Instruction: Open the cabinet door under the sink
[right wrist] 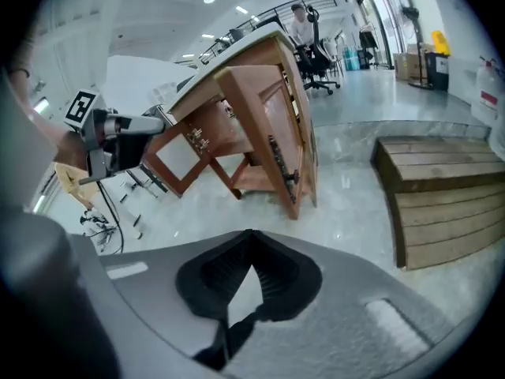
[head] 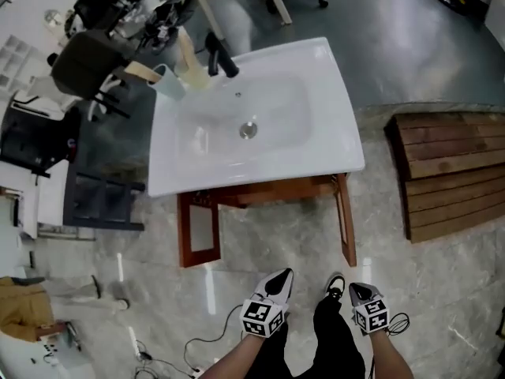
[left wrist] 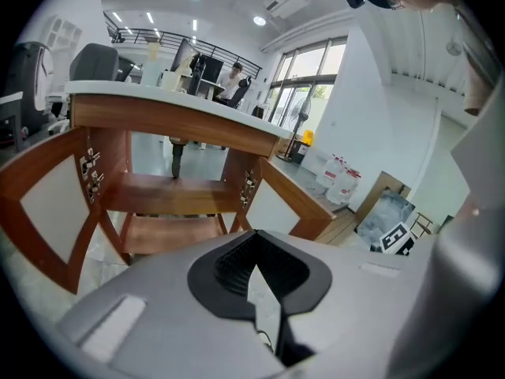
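Since left-hand cabinet door (head: 199,231) and right-hand cabinet door (head: 346,221) already stand swung out, well ahead of fingertips, task looks done.
Left gripper (head: 282,278), right gripper (head: 357,290): fingers pressed together, nothing pinched.
Risk: stray reach knocks door back shut; floor cable (head: 207,341) near left fingers snags foot.

Both grippers sit low at the near edge of my head view, one either side of my legs (head: 339,334).

Left gripper (head: 282,275): jaws fully together, nothing between them. It points away from me, tilted down, tips angled slightly right. Left marker cube (head: 262,319) faces up at the camera, and my left forearm (head: 237,362) runs off the near edge.

Right gripper (head: 354,290): jaws pressed shut, empty. It points away and down, tips angled slightly left. Right marker cube (head: 371,316) faces up too, and my right forearm (head: 392,362) is behind it.

The grippers are near each other but not touching.
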`<state>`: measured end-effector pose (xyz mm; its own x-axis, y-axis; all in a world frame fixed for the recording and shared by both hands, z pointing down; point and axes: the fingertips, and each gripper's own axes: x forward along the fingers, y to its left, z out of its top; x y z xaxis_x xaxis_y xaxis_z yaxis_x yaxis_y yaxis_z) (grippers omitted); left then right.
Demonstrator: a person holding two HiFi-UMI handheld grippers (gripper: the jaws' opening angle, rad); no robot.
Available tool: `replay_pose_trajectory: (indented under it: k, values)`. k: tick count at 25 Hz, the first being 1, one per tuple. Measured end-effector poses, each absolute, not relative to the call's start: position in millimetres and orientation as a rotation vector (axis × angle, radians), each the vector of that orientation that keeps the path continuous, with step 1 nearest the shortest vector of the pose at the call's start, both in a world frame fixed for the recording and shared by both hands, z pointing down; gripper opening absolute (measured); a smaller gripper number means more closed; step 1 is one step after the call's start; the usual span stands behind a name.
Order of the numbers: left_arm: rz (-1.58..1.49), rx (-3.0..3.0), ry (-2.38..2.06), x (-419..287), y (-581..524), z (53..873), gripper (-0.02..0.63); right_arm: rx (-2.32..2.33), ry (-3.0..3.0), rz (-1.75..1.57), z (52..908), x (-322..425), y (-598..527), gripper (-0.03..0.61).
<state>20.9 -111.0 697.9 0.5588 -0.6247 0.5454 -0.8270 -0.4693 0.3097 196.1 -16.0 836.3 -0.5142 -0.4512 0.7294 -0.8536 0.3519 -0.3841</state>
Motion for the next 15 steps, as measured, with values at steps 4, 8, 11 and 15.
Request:
replay_pose_trajectory:
  k: [4,8,11,15]
  values:
    - [0.513,2.225,-1.143,19,-75,672,0.018,0.922,-2.135,1.071,796,170,34,0.002]
    - [0.507,2.226,-1.136,5,-34,639,0.018,0.807,-2.189,0.96,748,141,58,0.002]
    - [0.505,2.275,-1.134,-9,-14,610,0.018,0.872,-2.243,0.902,704,123,48,0.002]
    - [0.502,2.363,-1.176,-33,-3,564,0.018,0.983,-2.335,0.776,632,103,33,0.002]
